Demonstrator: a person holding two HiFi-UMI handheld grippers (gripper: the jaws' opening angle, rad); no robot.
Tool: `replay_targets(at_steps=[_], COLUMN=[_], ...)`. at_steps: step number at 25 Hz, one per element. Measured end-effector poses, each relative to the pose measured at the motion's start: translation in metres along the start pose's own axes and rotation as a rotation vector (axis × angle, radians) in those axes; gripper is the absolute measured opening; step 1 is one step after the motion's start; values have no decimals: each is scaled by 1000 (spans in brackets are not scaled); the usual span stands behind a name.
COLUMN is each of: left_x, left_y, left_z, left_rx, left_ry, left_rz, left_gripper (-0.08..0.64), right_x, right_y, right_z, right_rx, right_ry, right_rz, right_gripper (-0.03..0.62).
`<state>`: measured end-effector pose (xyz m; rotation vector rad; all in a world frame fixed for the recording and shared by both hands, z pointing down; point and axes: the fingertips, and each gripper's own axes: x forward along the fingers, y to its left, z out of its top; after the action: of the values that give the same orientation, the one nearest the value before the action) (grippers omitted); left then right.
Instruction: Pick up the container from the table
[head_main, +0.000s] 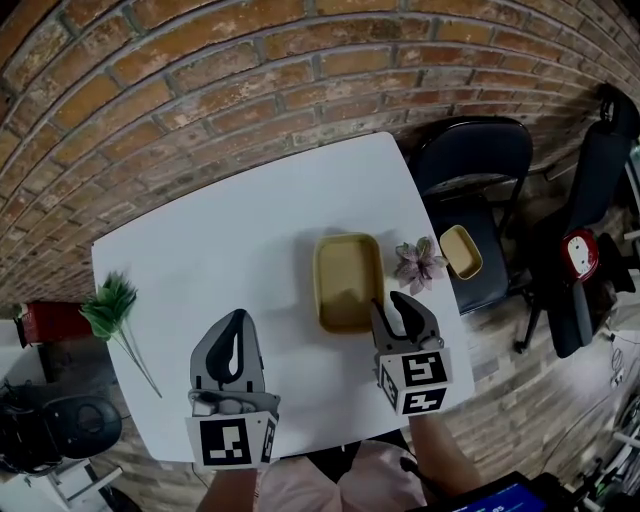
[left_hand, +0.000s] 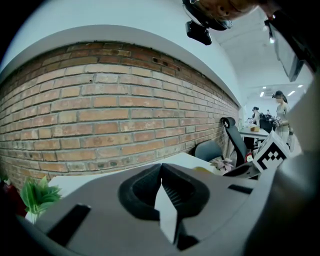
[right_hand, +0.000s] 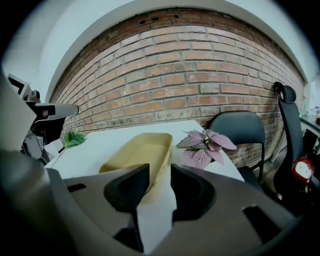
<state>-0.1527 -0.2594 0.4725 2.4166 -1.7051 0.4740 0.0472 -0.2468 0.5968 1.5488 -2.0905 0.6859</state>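
Observation:
A shallow tan-yellow container (head_main: 348, 280) lies on the white table (head_main: 230, 240), right of the middle. My right gripper (head_main: 400, 306) is at its near right corner, jaws apart. In the right gripper view the container's (right_hand: 140, 150) near right rim shows through the gap of the right gripper (right_hand: 160, 172), and the pads are not pressing on it. My left gripper (head_main: 235, 320) hovers over bare table to the left of the container, its jaws closed together with nothing between them; in its own view the left gripper (left_hand: 161, 172) faces the brick wall.
A pink-leaved plant (head_main: 418, 262) lies just right of the container near the table's right edge. A green sprig (head_main: 112, 308) lies at the left edge. A dark chair (head_main: 470, 190) beyond the right edge holds a smaller yellow dish (head_main: 461, 251). A brick wall runs behind.

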Motion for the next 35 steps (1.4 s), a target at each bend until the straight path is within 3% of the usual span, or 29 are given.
replay_targets(at_steps=[19,35], left_x=[8,-2], left_y=[2,0], left_z=[0,14], left_rx=[-10,2], left_ry=[11,-19], left_rz=[16,31], left_gripper=[9,9], right_x=[8,1], right_y=[-4,2], right_z=[-1,18], right_rx=[5,-13], right_ry=[36,-9], right_rz=[-9,10], right_gripper=[38,18])
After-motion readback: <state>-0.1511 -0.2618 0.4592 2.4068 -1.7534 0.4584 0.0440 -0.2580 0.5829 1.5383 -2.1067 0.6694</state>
